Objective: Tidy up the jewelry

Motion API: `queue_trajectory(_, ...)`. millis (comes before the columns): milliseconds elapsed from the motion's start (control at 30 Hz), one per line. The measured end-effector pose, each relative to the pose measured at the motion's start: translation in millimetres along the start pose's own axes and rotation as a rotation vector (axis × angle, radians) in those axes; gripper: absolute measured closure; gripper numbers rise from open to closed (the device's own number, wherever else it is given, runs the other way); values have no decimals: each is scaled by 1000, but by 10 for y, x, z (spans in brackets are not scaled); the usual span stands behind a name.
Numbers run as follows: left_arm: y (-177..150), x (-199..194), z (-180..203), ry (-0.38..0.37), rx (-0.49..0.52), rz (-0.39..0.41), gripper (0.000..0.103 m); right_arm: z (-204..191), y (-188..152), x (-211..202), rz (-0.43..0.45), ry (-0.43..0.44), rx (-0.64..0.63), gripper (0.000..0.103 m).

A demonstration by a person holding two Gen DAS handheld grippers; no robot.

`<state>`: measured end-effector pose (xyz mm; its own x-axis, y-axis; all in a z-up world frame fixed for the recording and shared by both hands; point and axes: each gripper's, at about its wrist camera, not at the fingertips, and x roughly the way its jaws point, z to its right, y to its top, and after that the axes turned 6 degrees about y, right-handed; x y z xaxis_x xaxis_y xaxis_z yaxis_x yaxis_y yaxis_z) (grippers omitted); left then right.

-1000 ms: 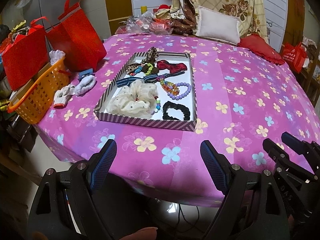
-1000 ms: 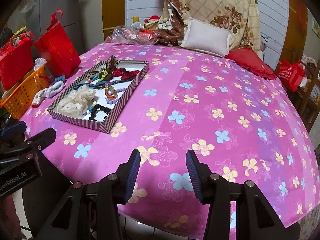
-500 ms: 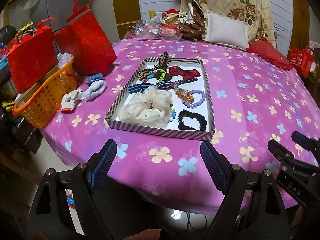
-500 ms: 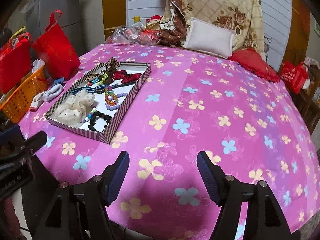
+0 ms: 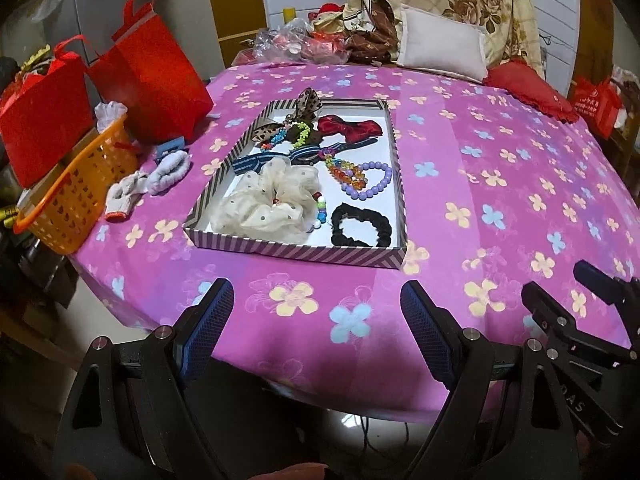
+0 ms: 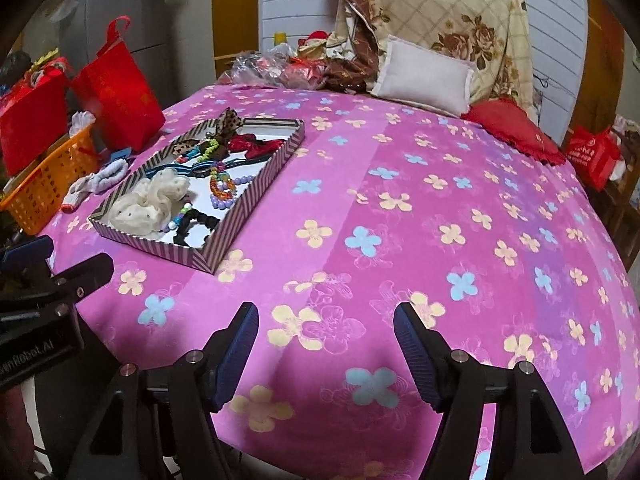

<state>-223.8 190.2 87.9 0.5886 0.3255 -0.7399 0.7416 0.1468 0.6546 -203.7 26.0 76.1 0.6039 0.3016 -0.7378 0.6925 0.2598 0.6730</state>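
A striped shallow tray [image 5: 296,249] sits on the pink flowered tablecloth [image 5: 500,168]. It holds a cream dotted scrunchie [image 5: 268,200], a black scrunchie [image 5: 360,226], a purple bead bracelet [image 5: 370,180], a red bow [image 5: 348,128], a leopard bow and coloured bead strings. My left gripper [image 5: 316,320] hovers open over the table's near edge, in front of the tray, with nothing between its fingers. My right gripper [image 6: 326,340] is open and empty too, over bare cloth to the right of the tray [image 6: 256,184].
Left of the tray lie pale gloves [image 5: 148,184], beside an orange basket [image 5: 76,196] and red bags [image 5: 152,88]. A white pillow [image 5: 440,50], a red cushion [image 5: 528,88] and crumpled plastic line the far edge. Each gripper's body shows at the edge of the other's view.
The right gripper's jaws have spread wider apart, still empty. The left gripper's jaws stay as wide as before, and both hands have barely shifted.
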Motion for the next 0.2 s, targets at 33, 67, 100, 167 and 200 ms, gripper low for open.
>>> queue_trajectory(33, 8, 0, 0, -5, 0, -3, 17, 27, -4, 1, 0, 1, 8, 35)
queue_trajectory(67, 9, -5, 2, -3, -1, 2, 17, 48, -2, 9, -1, 3, 14, 35)
queue_trajectory(100, 10, -33, 6, 8, 1, 17, 17, 68, -3, 11, -2, 8, 21, 35)
queue_trajectory(167, 22, -77, 17, 18, 9, 33, 18, 102, -2, 13, -3, 23, 35, 35)
queue_trajectory(200, 30, -91, 20, 20, 11, 35, 18, 117, -3, 10, -1, 30, 40, 35)
